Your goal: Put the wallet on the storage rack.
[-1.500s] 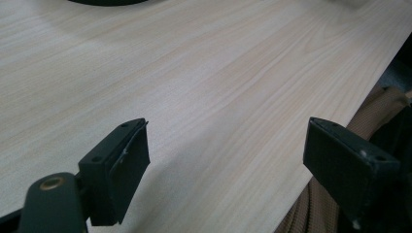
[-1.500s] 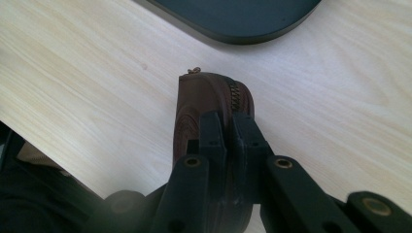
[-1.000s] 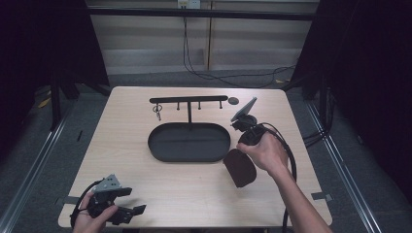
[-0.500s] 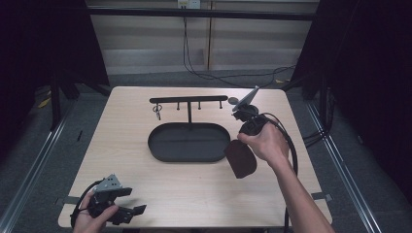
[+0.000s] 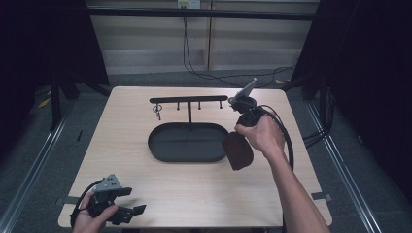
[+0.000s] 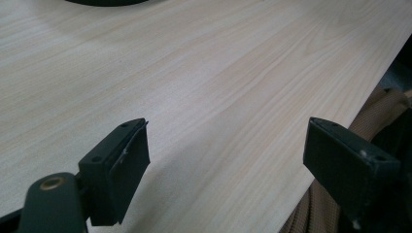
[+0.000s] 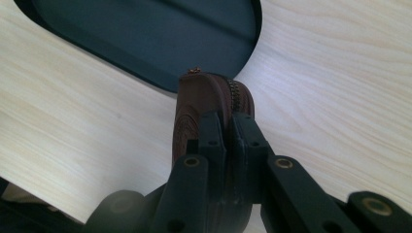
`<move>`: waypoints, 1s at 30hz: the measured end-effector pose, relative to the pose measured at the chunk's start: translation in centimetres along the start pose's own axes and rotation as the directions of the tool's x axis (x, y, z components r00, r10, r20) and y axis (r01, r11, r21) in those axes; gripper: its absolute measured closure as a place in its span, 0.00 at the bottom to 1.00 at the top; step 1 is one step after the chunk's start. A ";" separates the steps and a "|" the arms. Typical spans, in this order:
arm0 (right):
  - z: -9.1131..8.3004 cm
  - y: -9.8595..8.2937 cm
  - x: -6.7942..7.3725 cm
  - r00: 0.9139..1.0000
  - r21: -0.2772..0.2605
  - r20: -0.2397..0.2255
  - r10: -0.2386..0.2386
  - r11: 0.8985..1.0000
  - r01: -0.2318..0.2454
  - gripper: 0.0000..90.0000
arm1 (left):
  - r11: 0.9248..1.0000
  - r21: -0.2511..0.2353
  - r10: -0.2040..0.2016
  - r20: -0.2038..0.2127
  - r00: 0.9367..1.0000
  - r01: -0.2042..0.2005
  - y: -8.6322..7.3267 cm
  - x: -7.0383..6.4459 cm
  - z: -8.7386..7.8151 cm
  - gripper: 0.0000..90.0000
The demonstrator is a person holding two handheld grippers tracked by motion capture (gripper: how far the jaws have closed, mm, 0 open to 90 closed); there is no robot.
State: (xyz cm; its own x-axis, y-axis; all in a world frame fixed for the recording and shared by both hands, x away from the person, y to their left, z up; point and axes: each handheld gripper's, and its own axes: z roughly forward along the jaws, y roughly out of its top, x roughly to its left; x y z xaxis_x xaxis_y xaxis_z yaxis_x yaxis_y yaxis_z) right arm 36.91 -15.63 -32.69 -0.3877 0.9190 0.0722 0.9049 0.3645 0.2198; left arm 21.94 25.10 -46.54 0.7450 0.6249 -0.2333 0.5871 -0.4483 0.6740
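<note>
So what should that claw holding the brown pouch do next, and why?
Probably carry it a little further left over the black oval tray and lower it. The right claw is shut on the brown zippered pouch, which hangs at the tray's right rim rather than inside it. The left claw sits open at the table corner, idle.

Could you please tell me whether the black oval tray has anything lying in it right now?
Empty: the tray shows a bare floor in the high view; the brown pouch hangs off its right end, clamped in the right gripper.

Right tongs [image 5: 236,141] hold brown pouch [image 5: 238,151] (dangling) beside black tray [image 5: 167,150].
</note>
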 end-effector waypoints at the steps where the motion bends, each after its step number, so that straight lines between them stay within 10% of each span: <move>1: 0.1 0.2 0.0 1.000 -0.009 -0.001 0.006 1.000 -0.006 0.93 | 1.000 0.004 0.002 0.001 1.000 -0.002 0.0 0.0 0.0 0.19; 18: 0.4 1.7 -1.4 0.998 -0.058 -0.030 0.062 0.996 -0.064 0.93 | 1.000 0.007 -0.004 0.004 1.000 0.004 0.0 0.1 0.0 0.19; 30: 1.5 2.6 -2.3 0.982 -0.130 -0.144 0.118 0.982 -0.137 0.94 | 1.000 0.009 -0.005 -0.001 1.000 0.005 0.0 0.3 0.1 0.19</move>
State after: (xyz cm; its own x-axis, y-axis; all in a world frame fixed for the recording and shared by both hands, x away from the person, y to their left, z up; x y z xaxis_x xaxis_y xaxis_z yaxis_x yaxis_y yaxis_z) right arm 40.42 -16.52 -33.72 -0.2992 0.9243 0.2370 0.9190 0.2123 0.3321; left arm 22.17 25.19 -46.65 0.7414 0.6282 -0.2360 0.5940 -0.4508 0.6663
